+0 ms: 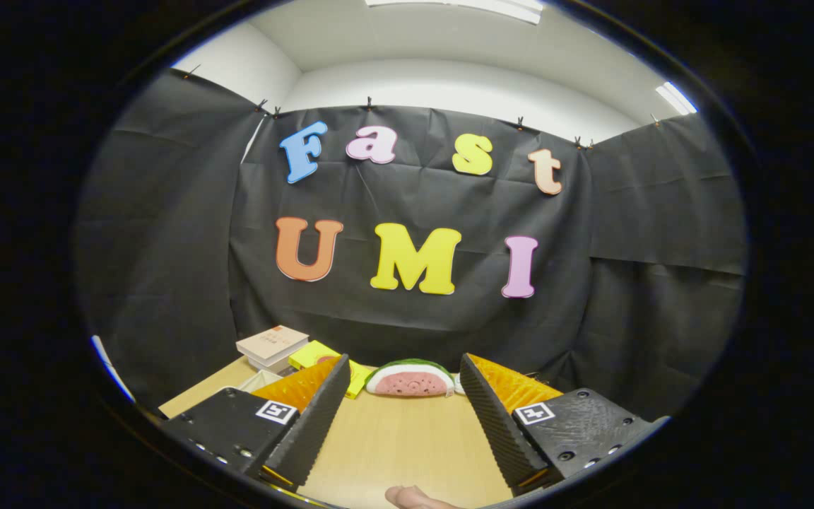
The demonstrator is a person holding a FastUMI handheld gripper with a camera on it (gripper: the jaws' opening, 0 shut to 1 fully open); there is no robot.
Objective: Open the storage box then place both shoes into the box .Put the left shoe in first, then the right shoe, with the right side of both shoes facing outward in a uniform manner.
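Gripper [403, 385] was held level above a wooden table [400, 445], its jaws spread wide with nothing between them but bare tabletop. Fingers [308, 424] pointed toward the booth's black cloth wall [414, 318]. Beyond the fingertips, at the table's far edge against the cloth, lay a watermelon-slice toy [410, 378], roughly centred between the two fingers. Further toward the left finger, partly hidden behind it, sat a yellow box [315, 353], and beyond that a stack of books [273, 346] near the table's far left corner. A fingertip [414, 498] of the person showed at the near edge of the table, between the finger bases. Neither shoes nor storage box could be located on the visible tabletop.
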